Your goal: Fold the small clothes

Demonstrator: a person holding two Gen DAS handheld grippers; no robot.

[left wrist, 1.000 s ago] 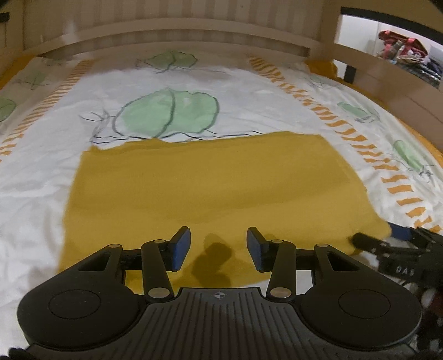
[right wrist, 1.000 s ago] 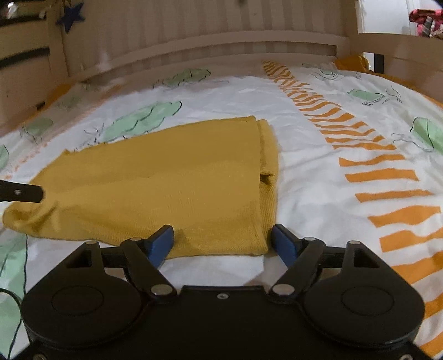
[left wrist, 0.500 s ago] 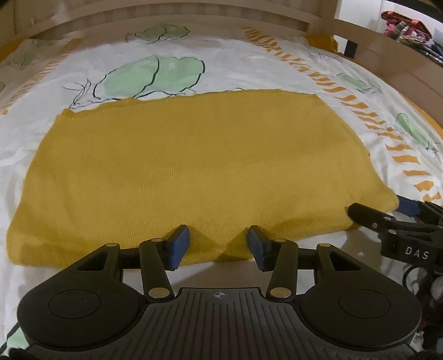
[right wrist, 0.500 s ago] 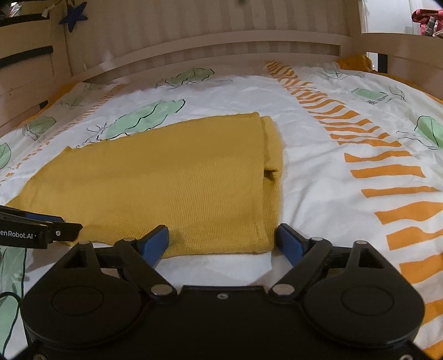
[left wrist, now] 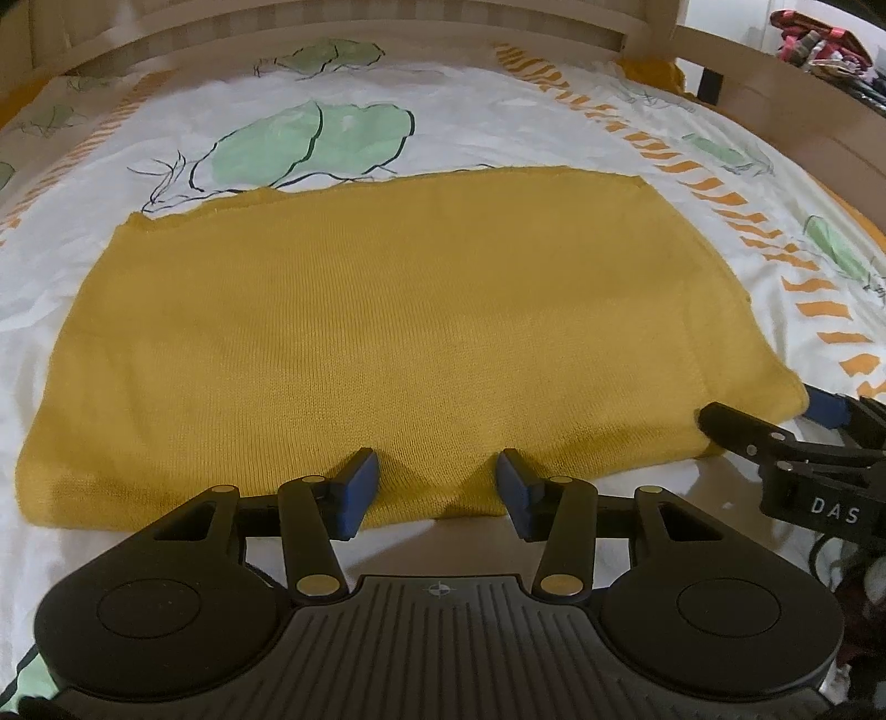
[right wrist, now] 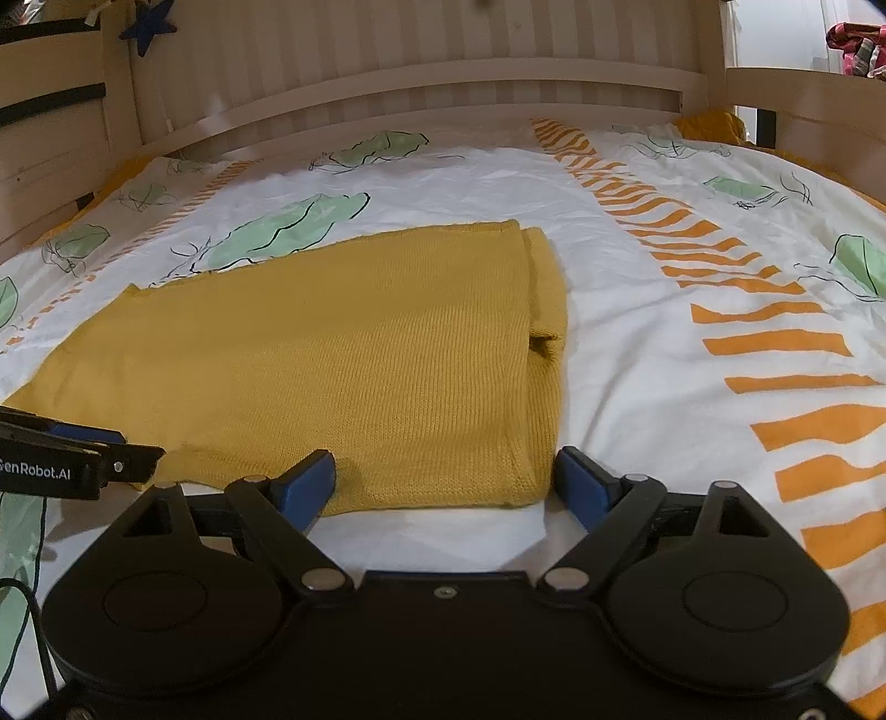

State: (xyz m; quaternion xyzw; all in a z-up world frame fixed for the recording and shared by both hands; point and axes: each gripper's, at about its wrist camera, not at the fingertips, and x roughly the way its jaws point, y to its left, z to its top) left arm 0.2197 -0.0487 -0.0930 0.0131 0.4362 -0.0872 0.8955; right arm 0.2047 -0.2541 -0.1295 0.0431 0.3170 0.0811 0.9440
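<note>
A mustard-yellow knitted garment [left wrist: 398,332] lies flat, folded over, on the bed. My left gripper [left wrist: 437,490] rests at its near hem, jaws about half apart. The hem sits between the blue pads [left wrist: 360,487], which do not press it. In the right wrist view the same garment [right wrist: 343,360] shows a doubled fold along its right side. My right gripper [right wrist: 446,482] stands wide open astride the near right corner without pinching it. Each gripper shows in the other's view: the right gripper [left wrist: 775,415] at the cloth's right corner, the left gripper [right wrist: 83,454] at the left edge.
The white bedsheet [right wrist: 637,343], printed with green leaves and orange stripes, spreads on all sides. A wooden bed rail [right wrist: 415,88] closes the far side and both flanks. Another yellow cloth [left wrist: 653,72] lies in the far right corner. Colourful clothes [left wrist: 814,44] hang beyond the rail.
My left gripper came down and back from over the cloth to its near hem. The right jaws spread a little wider around the corner. The garment now lies flatter.
</note>
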